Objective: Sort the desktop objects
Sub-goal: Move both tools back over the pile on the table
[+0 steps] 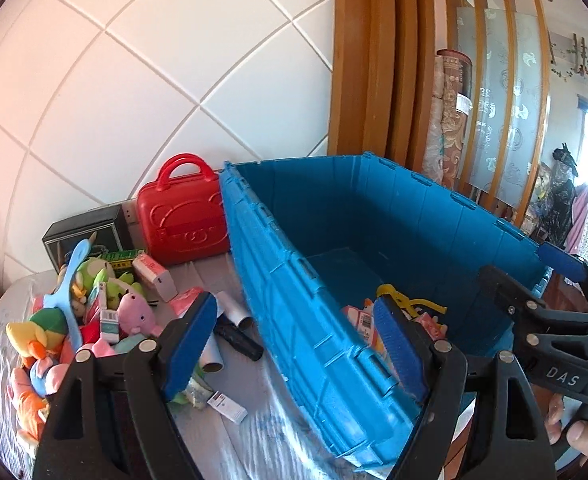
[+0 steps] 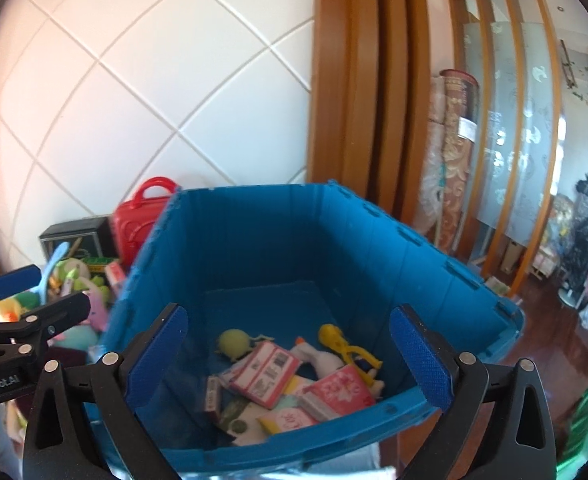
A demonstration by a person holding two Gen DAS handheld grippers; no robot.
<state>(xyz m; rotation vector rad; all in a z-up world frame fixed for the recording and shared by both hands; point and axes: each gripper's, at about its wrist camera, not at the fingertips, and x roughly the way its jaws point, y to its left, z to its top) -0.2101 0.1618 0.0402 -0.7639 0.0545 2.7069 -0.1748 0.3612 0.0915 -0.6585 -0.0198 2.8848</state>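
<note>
Blue crate (image 2: 253, 248) beside bench (image 1: 229, 440) collects my sorted cartons and toys. Unsorted toy pile (image 1: 85, 320) waits on bench left. My right tool (image 2: 289, 364) gapes empty over crate; left tool (image 1: 298, 348) open, empty, straddling crate wall.

the blue crate (image 2: 261, 240) is moulded plastic, ribbed and semi-matt. the red case (image 1: 181, 216) is glossy embossed plastic. the toys (image 1: 133, 312) at lower left look like soft plush cloth, the cartons (image 2: 265, 374) in the crate printed card, and the wall tiles (image 1: 133, 80) smooth and glazed.
</note>
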